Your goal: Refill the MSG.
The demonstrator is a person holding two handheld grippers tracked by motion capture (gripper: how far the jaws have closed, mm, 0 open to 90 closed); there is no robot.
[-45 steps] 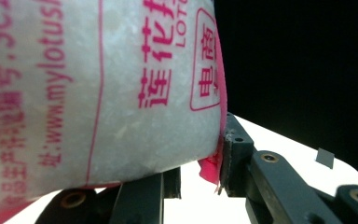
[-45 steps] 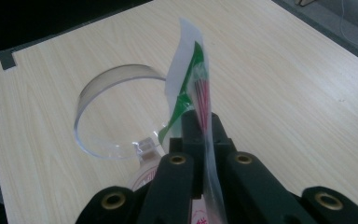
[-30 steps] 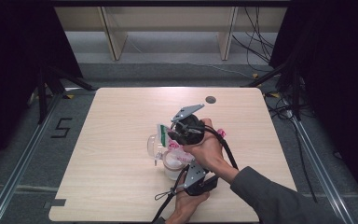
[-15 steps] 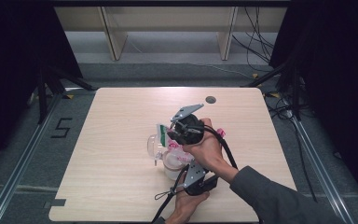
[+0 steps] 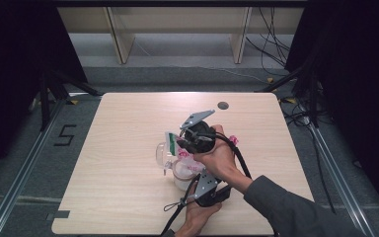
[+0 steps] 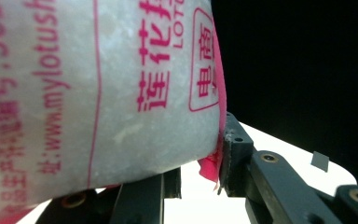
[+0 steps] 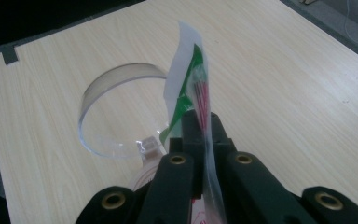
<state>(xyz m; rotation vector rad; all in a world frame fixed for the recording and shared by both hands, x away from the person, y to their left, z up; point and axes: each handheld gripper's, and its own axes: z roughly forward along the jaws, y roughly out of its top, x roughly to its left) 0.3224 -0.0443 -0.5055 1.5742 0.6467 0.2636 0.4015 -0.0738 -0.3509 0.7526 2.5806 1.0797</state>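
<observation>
Right gripper [image 7: 200,126] jaws pinch the top edge of the white plastic pouch with pink print [image 6: 98,93]; left gripper [image 5: 208,186] jaws clamp its lower body. Pouch hangs over the clear plastic measuring cup [image 7: 116,112] on the pale wood worktop [image 5: 128,123]. Keep both grips firm and tilt slowly, mouth inside the rim.

Pale wood-grain table [image 5: 118,148], matt and smooth. Clear glossy plastic cup [image 7: 116,112] at ten o'clock of the right gripper [image 7: 200,123]. Thin shiny plastic bag [image 6: 98,93], translucent, grainy white inside, pink print. Matt black jaws, brass-looking screws.
</observation>
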